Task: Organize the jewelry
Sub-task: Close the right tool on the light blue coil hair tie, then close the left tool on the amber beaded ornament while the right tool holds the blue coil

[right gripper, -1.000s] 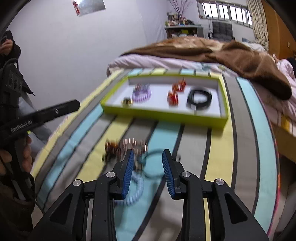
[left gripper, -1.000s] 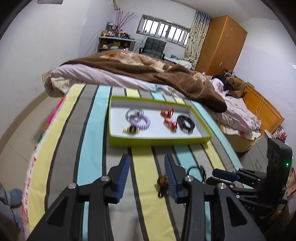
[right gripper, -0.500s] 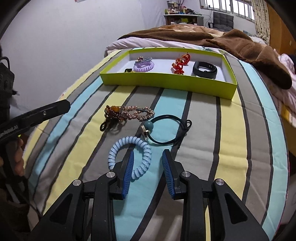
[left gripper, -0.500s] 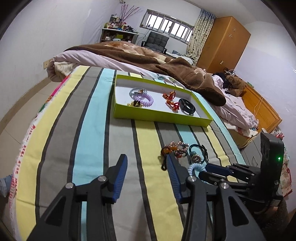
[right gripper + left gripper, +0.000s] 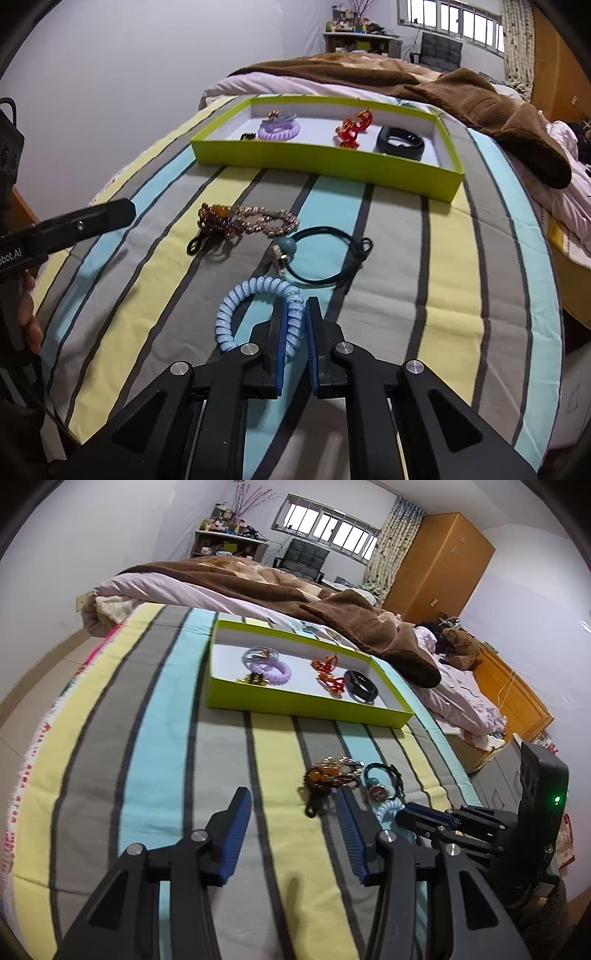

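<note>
Blue coil hair tie (image 5: 258,310) sits pinched in the right claw (image 5: 294,325), nearer the camera than the green tray (image 5: 325,162). Left claw (image 5: 291,834) hangs spread, empty, near the beaded bracelet (image 5: 332,773).

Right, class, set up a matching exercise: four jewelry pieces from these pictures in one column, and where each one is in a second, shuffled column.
Column 1
1. light blue coil hair tie
2. black band
3. purple coil hair tie
4. beaded bracelet

Column 2
A. left part of the green tray
B. on the striped bedspread, ungripped
C. right part of the tray
D. between the right gripper fingers

Pairs: 1-D, 2-C, 3-A, 4-B
</note>
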Motion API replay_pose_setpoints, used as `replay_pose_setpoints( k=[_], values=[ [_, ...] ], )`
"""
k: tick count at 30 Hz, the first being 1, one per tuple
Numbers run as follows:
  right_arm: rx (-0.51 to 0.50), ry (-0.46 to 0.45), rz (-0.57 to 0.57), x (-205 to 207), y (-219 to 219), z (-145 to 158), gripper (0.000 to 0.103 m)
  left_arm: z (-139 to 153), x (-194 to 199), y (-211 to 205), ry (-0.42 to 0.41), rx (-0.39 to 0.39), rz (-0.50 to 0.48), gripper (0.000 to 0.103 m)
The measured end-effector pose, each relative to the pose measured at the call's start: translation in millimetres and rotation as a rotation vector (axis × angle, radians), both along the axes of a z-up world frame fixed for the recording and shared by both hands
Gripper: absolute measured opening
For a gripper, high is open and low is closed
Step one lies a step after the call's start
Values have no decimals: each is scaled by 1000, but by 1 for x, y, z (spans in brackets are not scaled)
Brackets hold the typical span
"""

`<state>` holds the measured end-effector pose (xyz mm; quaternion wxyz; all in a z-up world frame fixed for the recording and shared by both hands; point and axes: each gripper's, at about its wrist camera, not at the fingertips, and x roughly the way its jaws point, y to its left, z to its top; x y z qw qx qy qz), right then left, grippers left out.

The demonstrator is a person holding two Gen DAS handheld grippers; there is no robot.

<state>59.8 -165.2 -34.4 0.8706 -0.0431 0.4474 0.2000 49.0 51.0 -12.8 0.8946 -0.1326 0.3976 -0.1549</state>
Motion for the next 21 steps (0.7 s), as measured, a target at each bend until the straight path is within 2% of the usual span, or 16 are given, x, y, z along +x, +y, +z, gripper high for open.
replay_pose_setpoints(
  k=[9, 13, 16, 19, 21],
  values=[
    [74, -33, -54, -6, -26, 15, 10, -7, 14, -27, 27, 16, -56, 51],
    [87, -47, -71, -8, -34, 20, 10, -9, 21, -39, 25, 73, -60, 52],
    [103, -56, -84, -9, -41, 24, 10, -14, 28, -43, 50, 76, -59, 52],
    [110, -62, -92, -9, -45, 27, 10, -19, 34, -49, 59, 130, -59, 52],
    [114, -64, -94, -9, -47, 27, 10, -21, 36, -53, 65, 125, -74, 52]
  ],
)
